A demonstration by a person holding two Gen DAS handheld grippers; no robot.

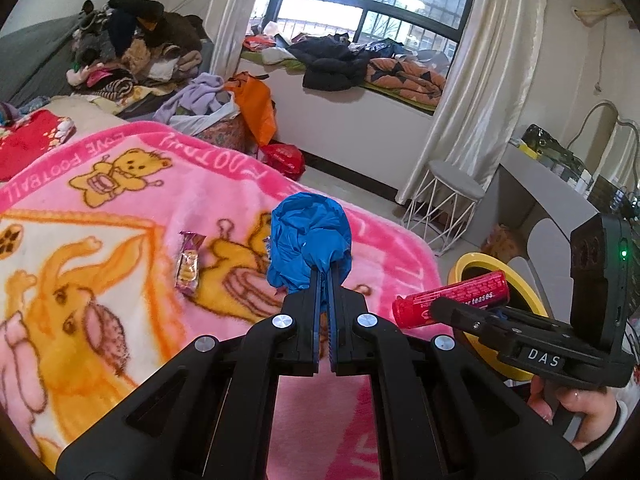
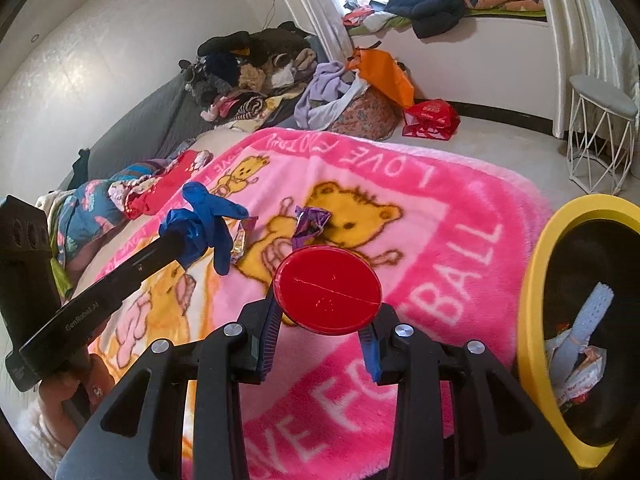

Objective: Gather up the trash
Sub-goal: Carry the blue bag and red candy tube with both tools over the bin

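Note:
My left gripper [image 1: 326, 276] is shut on a crumpled blue plastic glove [image 1: 310, 246] and holds it above the pink bear blanket [image 1: 120, 208]; it also shows in the right wrist view [image 2: 208, 224]. My right gripper [image 2: 324, 312] is shut on a red cylindrical tube [image 2: 328, 290], seen end-on; in the left wrist view the tube [image 1: 452, 298] hangs beside the yellow-rimmed bin [image 1: 520, 280]. The bin [image 2: 532, 292] holds some wrappers. A purple snack wrapper [image 1: 188, 262] lies on the blanket; it also shows in the right wrist view [image 2: 310, 222].
Piles of clothes [image 1: 132, 48] lie at the far end of the bed. An orange bag [image 1: 254, 102] and a red bag [image 1: 282, 156] sit on the floor. A white wire stool [image 1: 448, 204] stands by the curtain. A grey desk [image 1: 532, 192] is at right.

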